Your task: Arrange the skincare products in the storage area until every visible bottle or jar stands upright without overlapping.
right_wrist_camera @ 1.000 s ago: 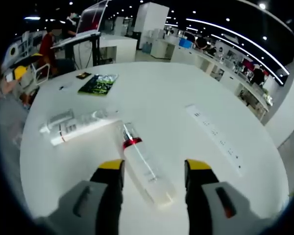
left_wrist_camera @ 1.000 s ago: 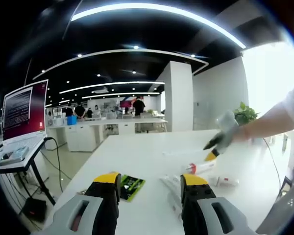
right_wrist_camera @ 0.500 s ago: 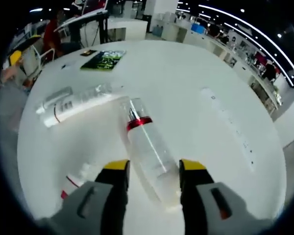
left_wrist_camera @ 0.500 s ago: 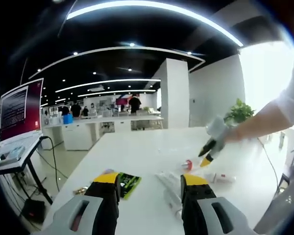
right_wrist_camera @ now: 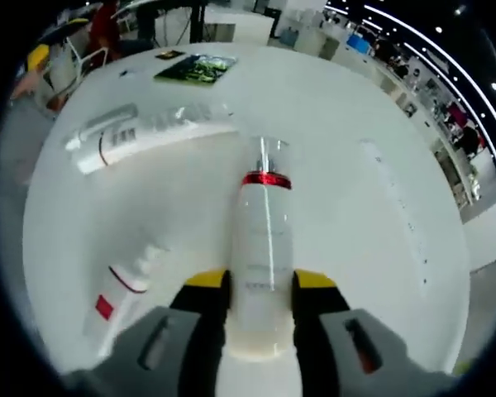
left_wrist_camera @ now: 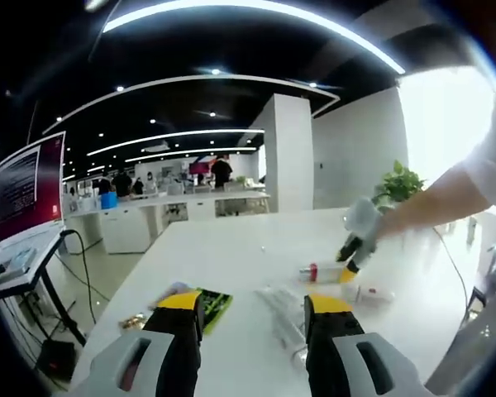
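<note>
A white bottle (right_wrist_camera: 263, 240) with a red band and clear cap lies lengthwise between my right gripper's (right_wrist_camera: 259, 281) jaws, which press on both its sides. In the left gripper view the same bottle (left_wrist_camera: 314, 271) is low over the white table (left_wrist_camera: 231, 256), with the right gripper (left_wrist_camera: 351, 263) on it, held by a person's arm. A small white tube with red marks (right_wrist_camera: 120, 294) lies left of the jaws. Farther off lie a white tube (right_wrist_camera: 107, 149) and a clear one (right_wrist_camera: 182, 120) side by side. My left gripper (left_wrist_camera: 254, 304) is open above the table edge, with the clear tube (left_wrist_camera: 279, 308) just ahead.
A green packet (right_wrist_camera: 194, 68) lies at the far side of the table, also in the left gripper view (left_wrist_camera: 212, 304). A white power strip (right_wrist_camera: 393, 203) runs along the right. A desk with a red screen (left_wrist_camera: 21, 186) and cables stands left of the table.
My right gripper has moved forward along the red-banded bottle, and its jaws have gone from open to shut on it. The left gripper stays open, its view only slightly shifted.
</note>
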Tool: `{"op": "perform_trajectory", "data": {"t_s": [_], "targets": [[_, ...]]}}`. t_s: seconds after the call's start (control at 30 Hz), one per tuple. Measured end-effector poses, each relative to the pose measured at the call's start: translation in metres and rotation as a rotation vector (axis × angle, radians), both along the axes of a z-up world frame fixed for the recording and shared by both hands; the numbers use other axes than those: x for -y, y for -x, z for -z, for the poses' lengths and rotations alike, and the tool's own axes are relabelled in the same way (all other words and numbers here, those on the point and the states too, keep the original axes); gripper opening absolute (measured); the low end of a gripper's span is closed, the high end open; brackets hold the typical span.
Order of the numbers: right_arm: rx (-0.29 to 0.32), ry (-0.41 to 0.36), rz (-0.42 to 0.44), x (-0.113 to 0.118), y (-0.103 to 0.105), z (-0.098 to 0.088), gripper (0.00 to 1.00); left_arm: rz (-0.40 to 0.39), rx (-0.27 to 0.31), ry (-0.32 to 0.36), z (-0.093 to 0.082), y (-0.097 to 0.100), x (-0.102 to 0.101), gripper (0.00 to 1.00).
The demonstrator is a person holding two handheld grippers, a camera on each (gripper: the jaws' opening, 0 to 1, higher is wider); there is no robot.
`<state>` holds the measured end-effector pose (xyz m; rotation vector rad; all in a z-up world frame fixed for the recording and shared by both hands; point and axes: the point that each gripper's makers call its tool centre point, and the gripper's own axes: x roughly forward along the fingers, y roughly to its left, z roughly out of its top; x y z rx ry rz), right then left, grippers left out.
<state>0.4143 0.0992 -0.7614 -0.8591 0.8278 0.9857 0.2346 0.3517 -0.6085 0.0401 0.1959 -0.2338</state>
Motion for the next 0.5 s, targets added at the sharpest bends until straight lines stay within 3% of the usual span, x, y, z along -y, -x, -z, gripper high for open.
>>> {"op": "perform_trajectory", "data": {"t_s": [0.5], "targets": [[-0.051, 0.032, -0.105, 0.004, 0.048, 0.004, 0.3, 0.083, -0.024, -0.013, 0.007, 0.003, 0.019, 0.48]]}}
